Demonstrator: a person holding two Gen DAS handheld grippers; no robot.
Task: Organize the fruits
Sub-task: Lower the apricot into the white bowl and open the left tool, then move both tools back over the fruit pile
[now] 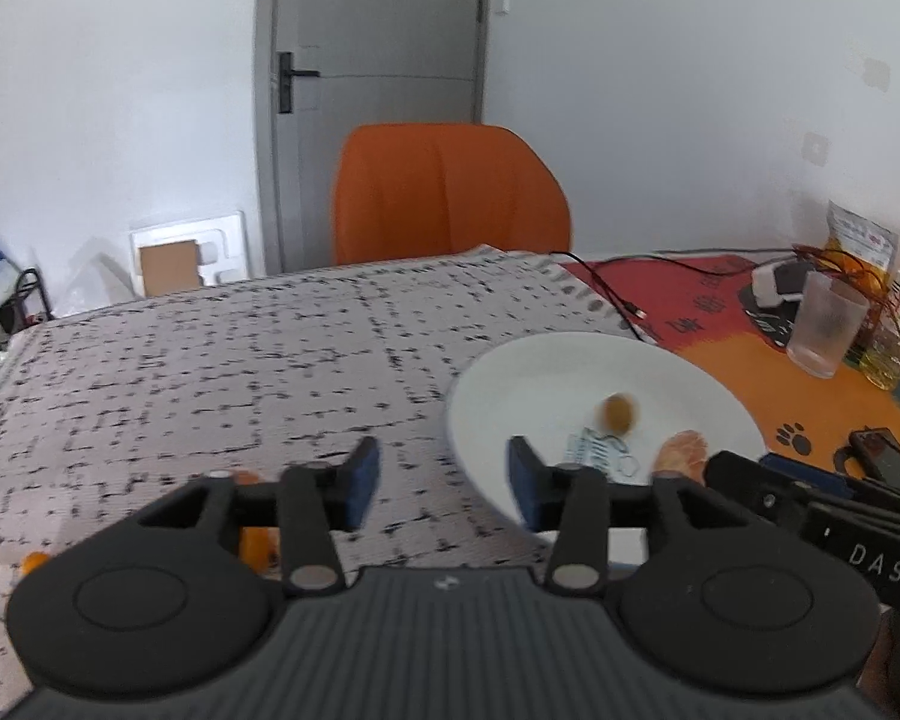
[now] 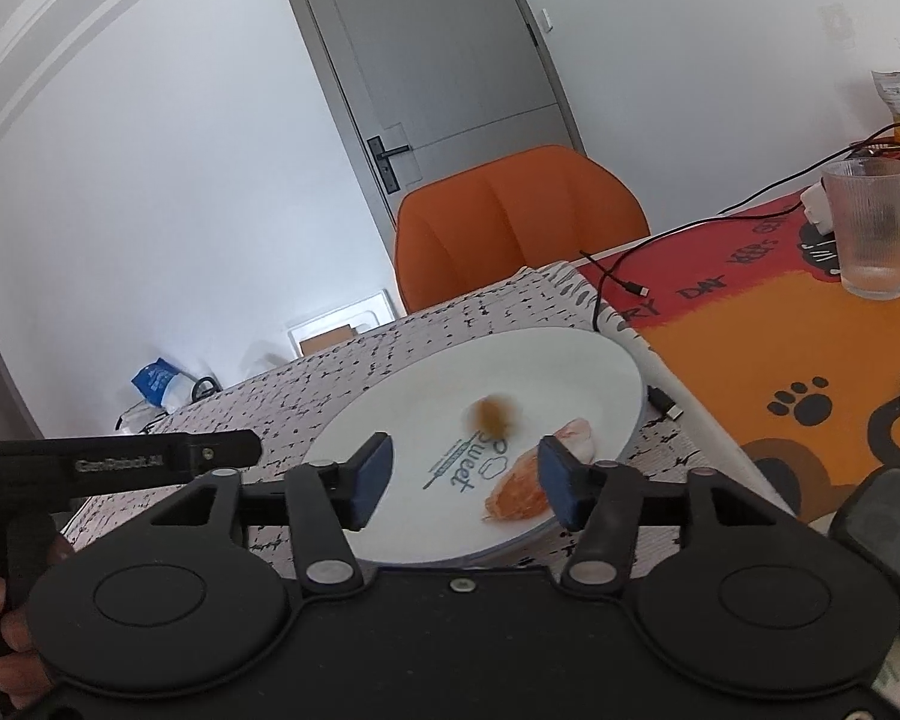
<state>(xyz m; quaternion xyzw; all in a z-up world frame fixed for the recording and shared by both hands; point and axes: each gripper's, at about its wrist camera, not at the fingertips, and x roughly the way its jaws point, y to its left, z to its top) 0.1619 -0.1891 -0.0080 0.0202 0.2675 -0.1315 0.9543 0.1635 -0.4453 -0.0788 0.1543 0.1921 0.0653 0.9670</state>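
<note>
Both my grippers are spread apart with nothing between the blue pads: the left gripper [image 1: 444, 483] hangs over the patterned cloth at the near left rim of the white plate [image 1: 510, 372], and the right gripper [image 2: 465, 480] hangs over the plate's near half. On the plate lie a small brown fruit [image 2: 495, 414], blurred, near the middle, and a peeled orange piece [image 2: 519, 495] in the lower right of the right wrist view. That piece sits just beside my right gripper's right-hand pad, partly hidden behind it, and its long axis runs diagonally, from lower left up toward a paler, pinkish end at upper right. So I judge my right gripper is the nearer one; the piece lies off-centre to the right of the gap, and I would need to shift right and turn so the pads close across the narrow side rather than along the length. In the left wrist view, small orange bits [image 1: 257, 540] show under the left gripper at lower left; I cannot tell what they are. A glass [image 2: 870, 228] stands well apart on the surface [image 2: 750, 348].
</note>
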